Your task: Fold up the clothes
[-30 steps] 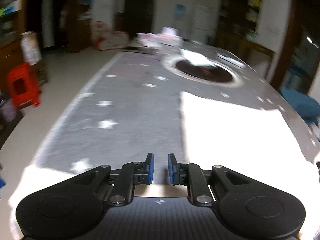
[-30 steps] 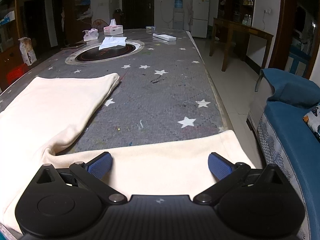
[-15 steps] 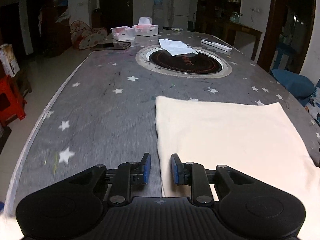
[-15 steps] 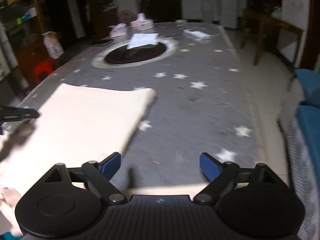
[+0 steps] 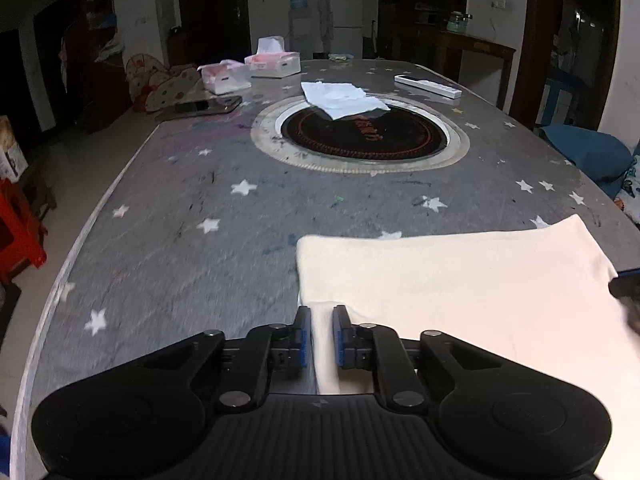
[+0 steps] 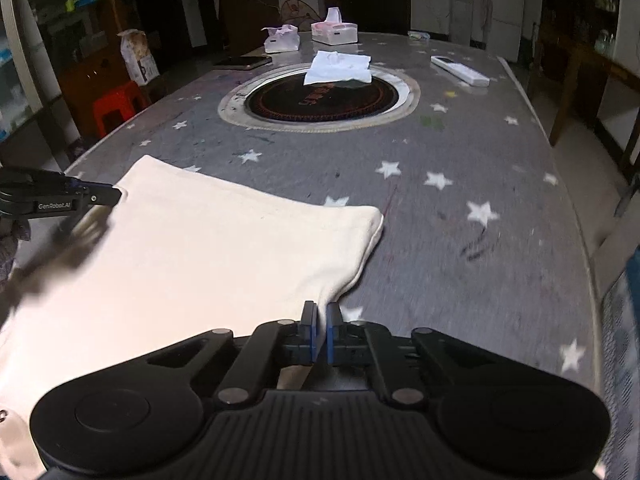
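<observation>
A cream garment (image 5: 460, 288) lies folded on the grey star-patterned table (image 5: 192, 248). My left gripper (image 5: 321, 334) is shut on the garment's near left edge, cloth pinched between its blue pads. My right gripper (image 6: 319, 334) is shut on the garment's (image 6: 208, 248) near right corner. The left gripper also shows at the left edge of the right wrist view (image 6: 60, 198), at the garment's left side. The right gripper's tip (image 5: 628, 284) shows at the right edge of the left wrist view.
A round black hotplate (image 5: 362, 136) with a white cloth (image 5: 342, 98) on it sits mid-table. Two tissue boxes (image 5: 274, 62), a phone (image 5: 208, 106) and a remote (image 5: 428, 86) lie at the far end. A red stool (image 6: 118, 106) stands left, blue seating (image 5: 588, 152) right.
My right gripper closed from wide open onto the garment's right corner and swung left. My left gripper moved right onto the garment's left edge, its jaws still close together.
</observation>
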A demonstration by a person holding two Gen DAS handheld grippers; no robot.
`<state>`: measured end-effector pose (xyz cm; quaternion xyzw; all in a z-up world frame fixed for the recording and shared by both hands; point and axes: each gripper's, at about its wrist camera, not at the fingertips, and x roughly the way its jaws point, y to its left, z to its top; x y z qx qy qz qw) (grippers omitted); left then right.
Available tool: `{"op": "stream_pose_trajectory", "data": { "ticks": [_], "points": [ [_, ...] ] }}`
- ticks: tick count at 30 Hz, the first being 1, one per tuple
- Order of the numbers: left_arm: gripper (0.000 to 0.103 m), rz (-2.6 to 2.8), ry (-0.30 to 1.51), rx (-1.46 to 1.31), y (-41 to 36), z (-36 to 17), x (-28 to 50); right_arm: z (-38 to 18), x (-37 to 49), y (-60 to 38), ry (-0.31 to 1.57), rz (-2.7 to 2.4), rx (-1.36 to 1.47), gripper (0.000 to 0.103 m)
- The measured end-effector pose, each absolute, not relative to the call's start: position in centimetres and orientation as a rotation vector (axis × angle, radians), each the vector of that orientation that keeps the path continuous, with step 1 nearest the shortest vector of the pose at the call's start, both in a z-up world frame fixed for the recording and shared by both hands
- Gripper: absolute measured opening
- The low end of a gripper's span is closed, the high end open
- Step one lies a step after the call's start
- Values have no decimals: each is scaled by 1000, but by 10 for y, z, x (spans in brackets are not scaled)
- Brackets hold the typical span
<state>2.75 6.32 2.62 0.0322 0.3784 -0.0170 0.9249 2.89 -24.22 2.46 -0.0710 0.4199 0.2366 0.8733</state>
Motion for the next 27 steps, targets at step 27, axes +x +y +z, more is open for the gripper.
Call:
{"op": "stream_pose_trajectory", "data": {
  "ticks": [27],
  "points": [
    [21, 27, 684, -38, 89, 45, -65, 39, -34, -209, 823, 741, -276, 43]
  ]
}}
